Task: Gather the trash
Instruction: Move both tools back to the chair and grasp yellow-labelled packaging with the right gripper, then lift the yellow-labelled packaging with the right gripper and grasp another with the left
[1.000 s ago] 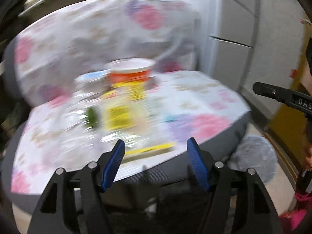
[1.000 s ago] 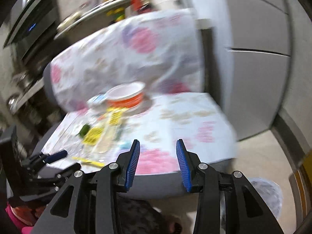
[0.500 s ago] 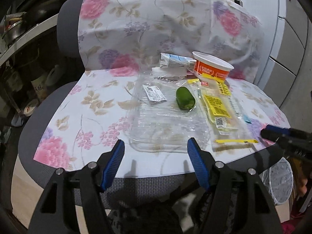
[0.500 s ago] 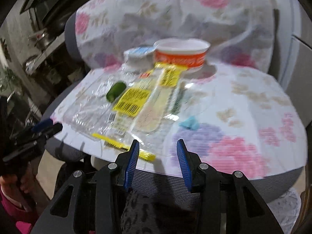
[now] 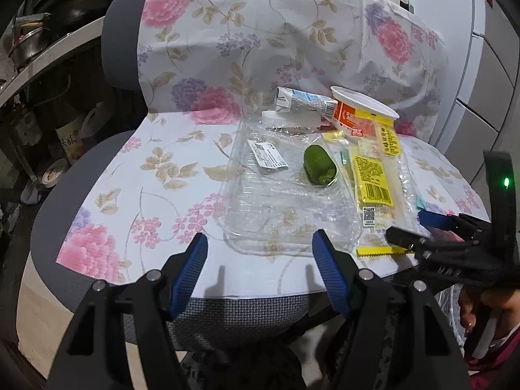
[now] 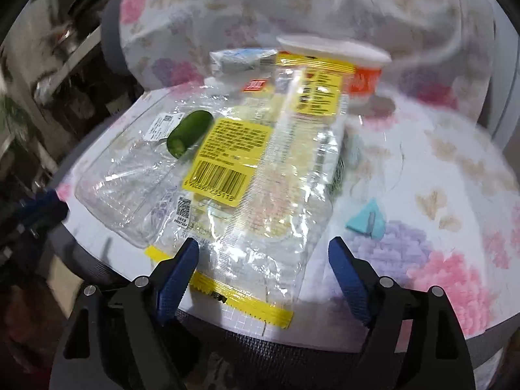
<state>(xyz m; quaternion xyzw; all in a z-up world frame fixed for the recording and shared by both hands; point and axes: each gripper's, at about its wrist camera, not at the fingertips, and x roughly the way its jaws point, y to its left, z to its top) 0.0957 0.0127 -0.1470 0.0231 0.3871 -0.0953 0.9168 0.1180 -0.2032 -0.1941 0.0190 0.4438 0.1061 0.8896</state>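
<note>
Trash lies on a chair seat covered with a floral cloth (image 5: 156, 175). A clear plastic tray (image 5: 276, 208) holds a green cucumber piece (image 5: 318, 164). A yellow and clear wrapper (image 6: 260, 175) lies right of it. An orange and white cup (image 5: 360, 113) and a crushed milk carton (image 5: 302, 102) stand at the back. A small blue scrap (image 6: 367, 219) lies on the cloth. My left gripper (image 5: 260, 266) is open and empty before the tray. My right gripper (image 6: 263, 269) is open and empty, with the wrapper's near end between its fingers (image 6: 177, 274). It also shows in the left wrist view (image 5: 412, 230).
The chair back (image 5: 260, 32) rises behind the trash. Metal shelves with pots and containers (image 5: 39, 97) stand on the left. Grey cabinet fronts (image 5: 487, 81) are on the right. A bag-lined bin (image 5: 455, 312) sits on the floor at the lower right.
Both grippers have swung in toward the seat. The right gripper has opened wider and moved up close to the wrapper's near end. The left gripper has stayed open.
</note>
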